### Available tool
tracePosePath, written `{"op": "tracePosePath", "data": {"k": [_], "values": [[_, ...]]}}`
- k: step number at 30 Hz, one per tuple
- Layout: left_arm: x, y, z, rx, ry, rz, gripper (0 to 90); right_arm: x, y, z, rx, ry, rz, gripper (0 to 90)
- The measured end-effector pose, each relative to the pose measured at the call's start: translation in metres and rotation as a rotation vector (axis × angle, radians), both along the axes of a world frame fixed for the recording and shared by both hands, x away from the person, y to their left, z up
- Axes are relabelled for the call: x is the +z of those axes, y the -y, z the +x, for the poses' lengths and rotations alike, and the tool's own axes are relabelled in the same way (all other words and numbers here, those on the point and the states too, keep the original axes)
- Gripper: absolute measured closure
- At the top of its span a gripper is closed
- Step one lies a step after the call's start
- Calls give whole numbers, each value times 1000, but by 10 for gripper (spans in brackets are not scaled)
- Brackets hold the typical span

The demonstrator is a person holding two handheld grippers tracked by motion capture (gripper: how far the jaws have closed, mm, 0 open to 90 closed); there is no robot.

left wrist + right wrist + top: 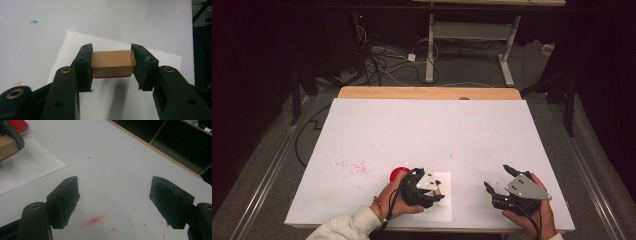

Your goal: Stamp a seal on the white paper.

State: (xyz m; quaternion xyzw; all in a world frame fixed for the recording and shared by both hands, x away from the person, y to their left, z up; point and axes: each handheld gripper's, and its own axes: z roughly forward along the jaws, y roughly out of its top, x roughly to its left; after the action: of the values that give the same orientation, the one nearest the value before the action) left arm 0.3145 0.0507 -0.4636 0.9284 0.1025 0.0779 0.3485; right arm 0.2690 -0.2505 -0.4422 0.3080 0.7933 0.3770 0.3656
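Nearest us, two hands came in from the bottom edge of the high view, each holding a set of tongs over a white-covered bench (pixel 377 125).

The left tongs (pixel 438 196) were clamped on a small wooden block (pixel 113 63), one jaw pressed flat against each end. A thin red edge ran along the block's underside, so we judged it to be a stamp with its inked face kept downward. It hung over a sheet of white paper (pixel 140 105), casting a shadow there, so it seemed raised a little, though we could not tell for certain that it was clear of the paper. We read that as a stamp poised to print.

The right tongs (pixel 496 179) stood apart, jaws wide and holding nothing, off to the right of the paper over bare bench. That looked to us like waiting out of the way.

Just beyond the left hand sat a round red pad (pixel 399 174), likely the ink, kept close for dipping.

Farther left, red specks (pixel 354 167) dotted the cover. A faint red smear (pixel 94 220) and a small blue spot (pixel 89 157) marked it near the right tongs.
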Motion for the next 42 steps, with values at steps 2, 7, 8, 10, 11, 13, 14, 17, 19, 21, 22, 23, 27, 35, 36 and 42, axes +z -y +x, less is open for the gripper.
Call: {"op": "tracePosePath", "data": {"k": [2, 7, 8, 10, 11, 13, 14, 17, 19, 21, 22, 23, 27, 35, 36, 42], "values": [[-4, 1, 1, -11, -7, 9, 535, -1, 0, 1, -4, -3, -5, 241], [-9, 4, -1, -17, -3, 9, 535, -1, 0, 1, -5, -4, -10, 241], [-9, 4, -1, -23, -6, 18, 535, -1, 0, 1, -6, -4, -9, 241], [-12, 5, -1, -17, -4, 24, 535, -1, 0, 1, -6, -5, -10, 241], [-13, 5, -1, -20, -9, 36, 535, -1, 0, 1, -6, -5, -11, 241], [-14, 4, 0, -15, -18, 26, 535, -1, 0, 1, -6, -5, -10, 242], [-14, 4, -1, -14, -19, 26, 535, -1, 0, 1, -7, -5, -11, 242], [-15, 2, 1, -7, -42, 16, 534, 0, 0, 1, -7, -2, -11, 242], [-16, 0, 2, -1, -59, 2, 535, 0, 0, 1, -10, -4, -12, 241], [-18, -1, 1, 2, -59, -7, 535, 0, 0, 0, -10, -3, -10, 241], [-18, -2, 1, 1, -57, -11, 535, 0, 1, 0, -11, -3, -10, 241], [-19, -2, 1, 2, -61, -14, 535, 0, 1, 1, -9, -2, -10, 241], [-19, -3, 2, 1, -64, -15, 536, 0, 1, 0, -9, -4, -10, 241], [-20, -3, 2, 8, -74, -27, 536, 0, 0, 0, -7, -1, -9, 241], [-20, -3, 2, 7, -70, -25, 536, 0, 0, 0, -6, -1, -9, 240], [-21, -3, 1, 10, -72, -26, 536, 1, 1, 0, -7, 0, -11, 241]]}}
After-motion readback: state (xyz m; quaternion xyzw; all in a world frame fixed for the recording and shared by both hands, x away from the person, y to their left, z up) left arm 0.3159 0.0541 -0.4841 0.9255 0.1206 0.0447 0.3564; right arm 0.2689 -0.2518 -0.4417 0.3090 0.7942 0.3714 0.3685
